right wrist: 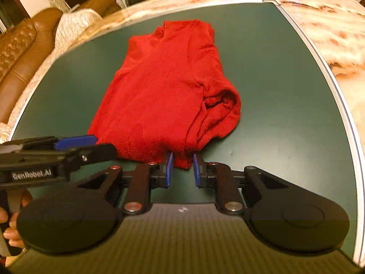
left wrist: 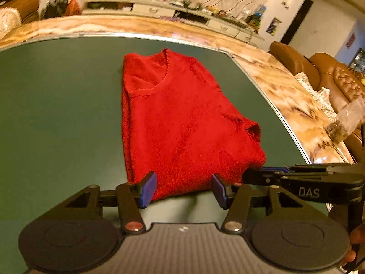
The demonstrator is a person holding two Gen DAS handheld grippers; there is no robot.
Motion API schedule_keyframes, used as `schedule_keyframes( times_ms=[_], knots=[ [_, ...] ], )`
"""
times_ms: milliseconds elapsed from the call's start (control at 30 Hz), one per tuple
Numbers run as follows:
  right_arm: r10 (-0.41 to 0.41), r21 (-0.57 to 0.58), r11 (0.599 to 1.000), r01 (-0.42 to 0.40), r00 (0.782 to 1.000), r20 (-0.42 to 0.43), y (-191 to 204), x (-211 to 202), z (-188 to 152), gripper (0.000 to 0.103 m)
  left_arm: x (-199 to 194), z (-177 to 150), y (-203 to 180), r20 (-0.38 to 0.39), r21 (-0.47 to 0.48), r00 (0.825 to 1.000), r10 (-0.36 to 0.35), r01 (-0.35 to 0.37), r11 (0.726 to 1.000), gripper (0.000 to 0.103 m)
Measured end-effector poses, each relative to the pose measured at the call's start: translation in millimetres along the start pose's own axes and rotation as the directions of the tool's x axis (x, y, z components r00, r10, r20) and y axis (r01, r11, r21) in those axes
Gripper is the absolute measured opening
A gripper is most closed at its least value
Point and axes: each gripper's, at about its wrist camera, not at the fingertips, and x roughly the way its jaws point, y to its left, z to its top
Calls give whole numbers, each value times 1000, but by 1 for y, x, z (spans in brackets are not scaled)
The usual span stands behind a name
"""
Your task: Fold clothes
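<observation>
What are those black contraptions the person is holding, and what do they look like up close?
Two matching hand-held tools. The left gripper and right gripper are matte black, with hinged link arms, silver pivot pins and round disc-shaped bases. Each finger ends in a flat blue pad. One side reads "DAS", another "GenRobot.AI" in white. The ribbed grey body sits between the discs. No cables or sleeves show.

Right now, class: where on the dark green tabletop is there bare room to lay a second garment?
Bare green tabletop lies on both sides of the red knitted sweater, out to the table's metal rim. It is crowded at the near hem, where the left gripper and right gripper work.
</observation>
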Motion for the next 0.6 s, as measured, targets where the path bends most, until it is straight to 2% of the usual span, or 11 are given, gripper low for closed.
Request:
schedule_keyframes(
  times_ms=[33, 100, 133, 200, 300, 500, 600],
  knots=[
    [-10, -13, 1000, 10, 1000, -14, 3, -3, 2, 24, -3, 3, 0, -11, -19, 1000, 9, -9, 1000, 68],
    [-41, -58, 998, 40, 999, -19, 14, -17, 7, 42, -13, 11, -2, -21, -49, 999, 47, -48, 998, 92],
    [-58, -73, 996, 57, 998, -14, 19, -24, 11, 52, -20, 16, -4, -12, -51, 997, 80, -80, 996, 95],
    [-82, -100, 992, 81, 997, -2, 28, -38, 20, 55, -31, 27, -7, 4, -47, 992, 123, -123, 991, 97],
    [-95, -109, 989, 96, 995, 12, 41, -52, 41, 57, -42, 48, -7, -15, -69, 984, 175, -176, 982, 101],
    [-180, -54, 983, 176, 981, -72, 60, -37, 85, 66, -44, 91, -5, -94, -96, 948, 306, -314, 945, 103],
    [-211, -22, 977, 210, 973, -98, 65, -25, 100, 68, -42, 109, -1, -103, -113, 944, 313, -324, 939, 103]
  ],
)
